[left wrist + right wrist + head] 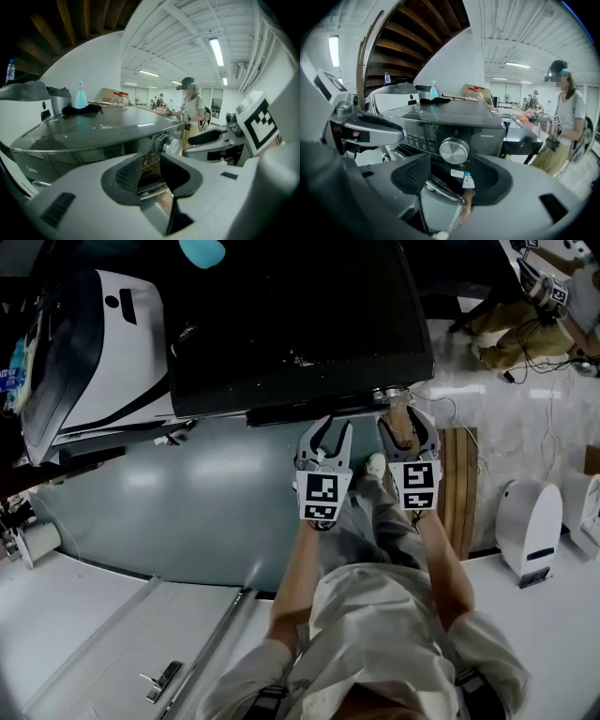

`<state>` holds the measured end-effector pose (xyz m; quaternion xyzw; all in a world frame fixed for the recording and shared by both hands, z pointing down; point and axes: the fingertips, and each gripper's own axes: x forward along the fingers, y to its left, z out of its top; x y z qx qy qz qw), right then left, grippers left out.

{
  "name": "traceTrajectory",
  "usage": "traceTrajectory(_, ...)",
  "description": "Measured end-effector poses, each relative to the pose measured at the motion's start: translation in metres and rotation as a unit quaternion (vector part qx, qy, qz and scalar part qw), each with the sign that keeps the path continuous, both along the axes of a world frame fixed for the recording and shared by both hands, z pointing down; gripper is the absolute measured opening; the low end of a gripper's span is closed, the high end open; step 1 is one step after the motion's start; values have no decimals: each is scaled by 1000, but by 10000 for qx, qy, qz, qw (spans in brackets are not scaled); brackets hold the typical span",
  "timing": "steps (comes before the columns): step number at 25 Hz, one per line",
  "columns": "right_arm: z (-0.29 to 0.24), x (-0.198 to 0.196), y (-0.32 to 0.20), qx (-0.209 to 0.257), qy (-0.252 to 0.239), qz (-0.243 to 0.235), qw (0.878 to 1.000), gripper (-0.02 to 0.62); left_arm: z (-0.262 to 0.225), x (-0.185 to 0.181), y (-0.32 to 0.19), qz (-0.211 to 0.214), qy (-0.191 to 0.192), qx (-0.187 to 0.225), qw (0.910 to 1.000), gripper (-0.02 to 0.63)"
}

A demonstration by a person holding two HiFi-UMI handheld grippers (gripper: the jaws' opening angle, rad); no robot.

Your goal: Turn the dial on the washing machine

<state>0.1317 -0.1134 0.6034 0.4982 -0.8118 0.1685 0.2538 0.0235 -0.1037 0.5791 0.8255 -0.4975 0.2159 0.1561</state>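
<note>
The black washing machine [291, 324] fills the upper middle of the head view. Its round silver dial [454, 150] sits on the dark control panel [422, 136], near the front right corner [389, 393]. My right gripper [450, 171] points at the dial from a short way off; its jaws are open, with nothing between them and the dial showing in the gap. My left gripper [325, 432] hangs just left of the right gripper [408, 420], in front of the machine, open and holding nothing. In the left gripper view the dial [171, 145] shows from the side beyond the left gripper [151, 171].
A white machine [103, 343] stands left of the black one. A turquoise bottle [81, 98] and a dark cloth [82, 109] lie on its lid. A wooden pallet [459, 484] and white devices [530, 521] are on the floor to the right. A person [562, 117] stands further back.
</note>
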Motion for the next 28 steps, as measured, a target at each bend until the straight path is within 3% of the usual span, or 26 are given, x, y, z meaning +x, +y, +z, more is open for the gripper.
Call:
traceTrajectory(16, 19, -13, -30, 150, 236, 32, 9996, 322, 18, -6, -15, -162, -64, -30, 9998, 126)
traceTrajectory(24, 25, -14, -37, 112, 166, 176, 9996, 312, 20, -11, -15, -250, -48, -44, 9997, 127)
traceTrajectory(28, 27, -13, -39, 98, 52, 307, 9995, 272, 20, -11, -14, -264, -47, -54, 9996, 126)
